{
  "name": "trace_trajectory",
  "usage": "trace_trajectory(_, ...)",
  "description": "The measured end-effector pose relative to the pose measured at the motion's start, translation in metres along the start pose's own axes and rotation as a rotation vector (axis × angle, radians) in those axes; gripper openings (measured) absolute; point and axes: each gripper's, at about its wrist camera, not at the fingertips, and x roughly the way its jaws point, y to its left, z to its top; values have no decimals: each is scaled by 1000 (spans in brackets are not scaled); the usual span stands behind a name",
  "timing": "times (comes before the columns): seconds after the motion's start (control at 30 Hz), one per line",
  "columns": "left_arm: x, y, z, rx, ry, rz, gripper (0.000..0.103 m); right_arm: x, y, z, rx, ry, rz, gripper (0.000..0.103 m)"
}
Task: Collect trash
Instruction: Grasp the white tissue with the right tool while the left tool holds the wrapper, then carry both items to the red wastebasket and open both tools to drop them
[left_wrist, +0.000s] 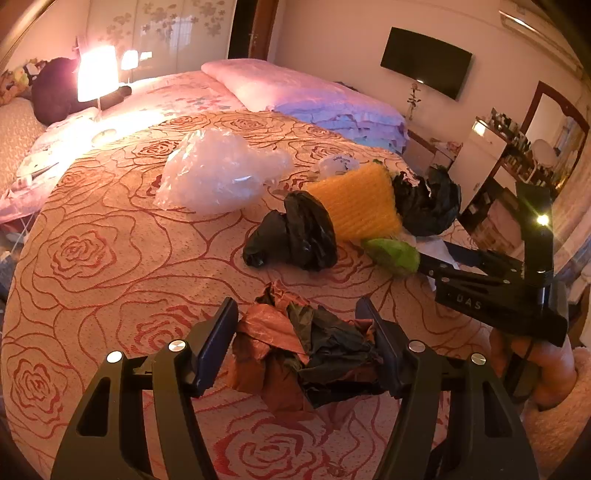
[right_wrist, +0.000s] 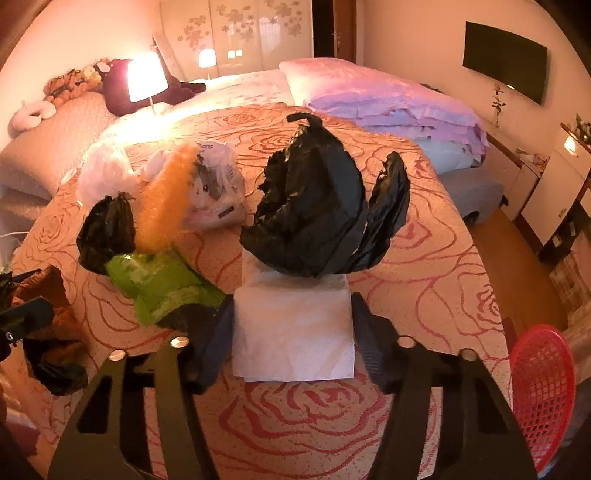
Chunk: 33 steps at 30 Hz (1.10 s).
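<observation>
The left gripper (left_wrist: 301, 332) is pitched downward over the rose-patterned bedspread (left_wrist: 110, 258), its jaws clamped on a crumpled wad of brown and black plastic (left_wrist: 306, 350). The right gripper (right_wrist: 293, 332) is angled down likewise, a folded white paper towel (right_wrist: 295, 332) set between its jaws; whether the pads press on it cannot be told. Ahead of the towel a black bag (right_wrist: 310, 206) is seen, left of the jaws a green wrapper (right_wrist: 162, 288). Only in the right view is a red mesh basket (right_wrist: 543, 398) shown, right of the jaws. A lit lamp (left_wrist: 96, 74) and wall television (left_wrist: 424, 62) are visible beyond.
</observation>
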Motion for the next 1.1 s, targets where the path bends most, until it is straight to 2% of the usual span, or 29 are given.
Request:
trace_trajectory(0.07,-1,0,0,0,-2,0,64,-2,-3,-2,7,1,4,49)
trace_trajectory(0.13,-2,-1,0,3,-6,1,64,-5,-5,-4,10,4,11,39)
trace_trajectory(0.33,-4,-4,0,9,-9,-1,64,-16,-8,-14,22,12,39,30)
trace_trajectory(0.77,-11,-13,0,32,-34,-11,64,-39,-1,-34,27,15,92,27)
trace_trajectory(1.1,-30,-27,4,61,-92,-41,64,-70,-5,-27,38,-64,84,27)
